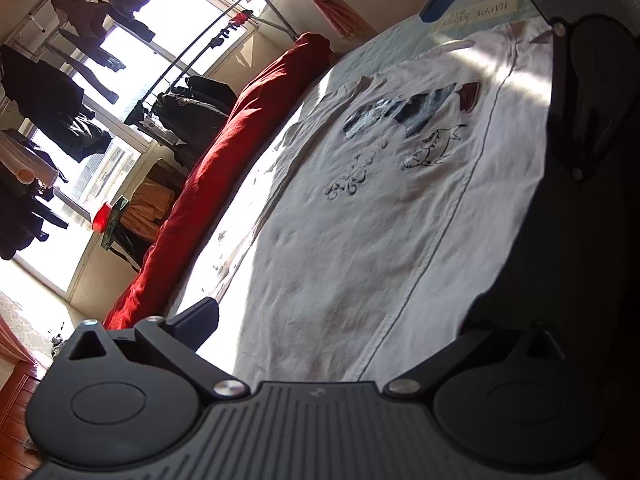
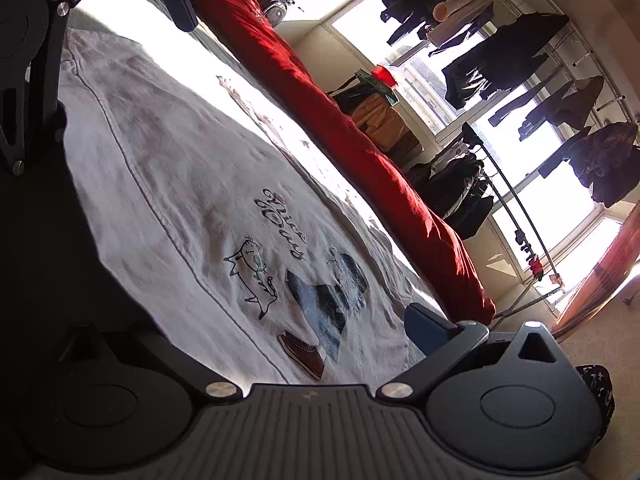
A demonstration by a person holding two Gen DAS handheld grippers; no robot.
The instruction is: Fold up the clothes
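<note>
A white T-shirt point(image 1: 384, 208) point(image 2: 168, 168) lies flat on the bed, print side up, showing a cat, a shoe and script lettering. My left gripper point(image 1: 344, 320) sits low at one end of it, jaws spread wide, with only its left finger point(image 1: 196, 320) lit. The right gripper point(image 2: 256, 324) faces it from the other end near the print, also wide apart, its blue finger point(image 2: 428, 328) resting by the shirt's far edge. Each gripper shows in the other's view: right finger point(image 1: 438, 2), left finger point(image 2: 180, 0). The near fingers are lost in deep shadow.
A rolled red duvet point(image 1: 224, 168) point(image 2: 360, 140) runs along the bed's far side. Beyond it stand a drying rack point(image 2: 512, 208), boxes point(image 2: 380, 116) and dark hanging clothes point(image 1: 52, 108) before bright windows. A light blue sheet point(image 1: 480, 10) with printed words lies past the shirt.
</note>
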